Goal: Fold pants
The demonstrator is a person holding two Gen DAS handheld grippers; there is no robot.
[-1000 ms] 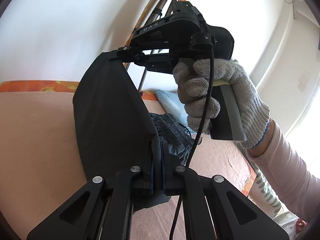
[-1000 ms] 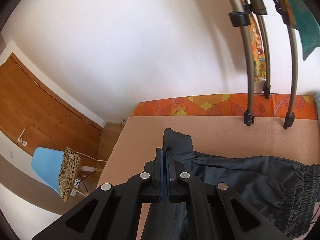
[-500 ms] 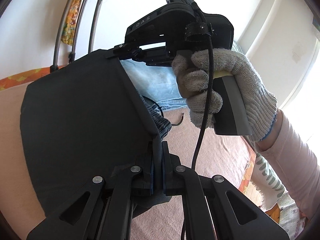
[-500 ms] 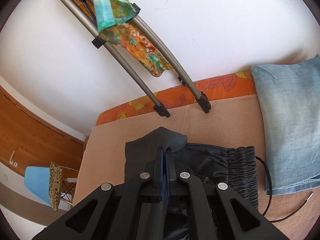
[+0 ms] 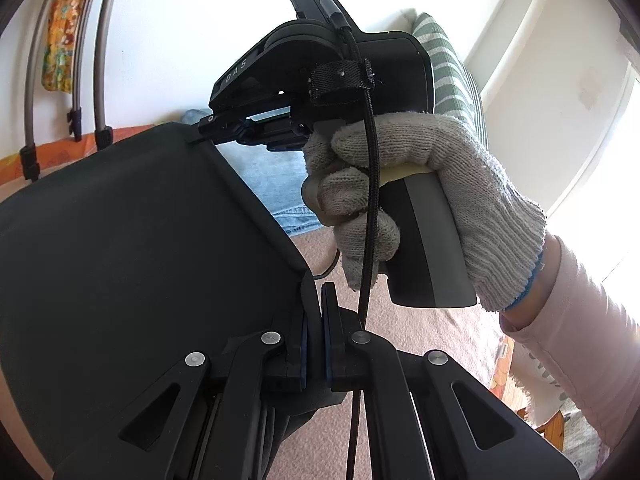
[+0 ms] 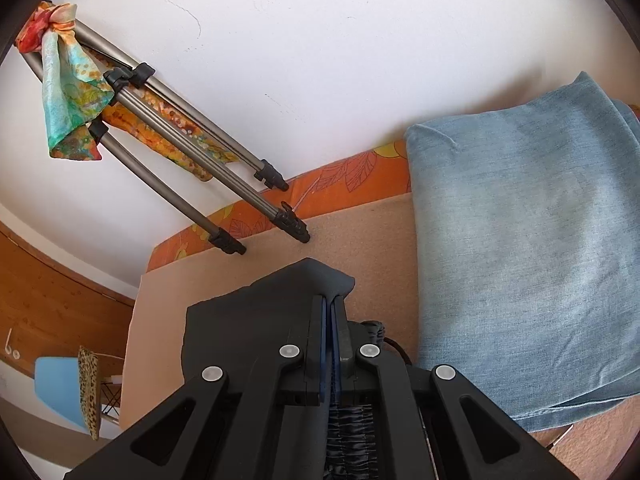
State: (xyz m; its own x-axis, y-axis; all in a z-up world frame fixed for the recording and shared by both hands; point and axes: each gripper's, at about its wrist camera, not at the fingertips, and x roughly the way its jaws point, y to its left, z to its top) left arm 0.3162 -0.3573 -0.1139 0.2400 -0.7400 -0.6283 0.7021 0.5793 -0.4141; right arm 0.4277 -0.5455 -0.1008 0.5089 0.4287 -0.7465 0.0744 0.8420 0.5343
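Dark grey pants (image 5: pixel 132 248) hang stretched between both grippers above a peach-covered bed (image 5: pixel 432 332). My left gripper (image 5: pixel 315 288) is shut on one corner of the cloth. In the left wrist view the right gripper (image 5: pixel 200 128), held by a gloved hand (image 5: pixel 420 184), pinches the far corner. The right wrist view shows my right gripper (image 6: pixel 330 300) shut on a fold of the pants (image 6: pixel 248 320), with the gathered elastic waistband (image 6: pixel 352 436) showing under its jaws.
Folded light blue jeans (image 6: pixel 520 260) lie on the bed to the right. A tripod (image 6: pixel 192 136) with a colourful scarf (image 6: pixel 68 92) stands at the bed's far edge by the white wall. A striped pillow (image 5: pixel 452 72) is behind the hand. A blue chair (image 6: pixel 60 388) stands on the floor.
Both grippers have swung across the bed and sunk, carrying the pants' held end over toward the waistband and the blue jeans. The cloth now fills more of the left view.
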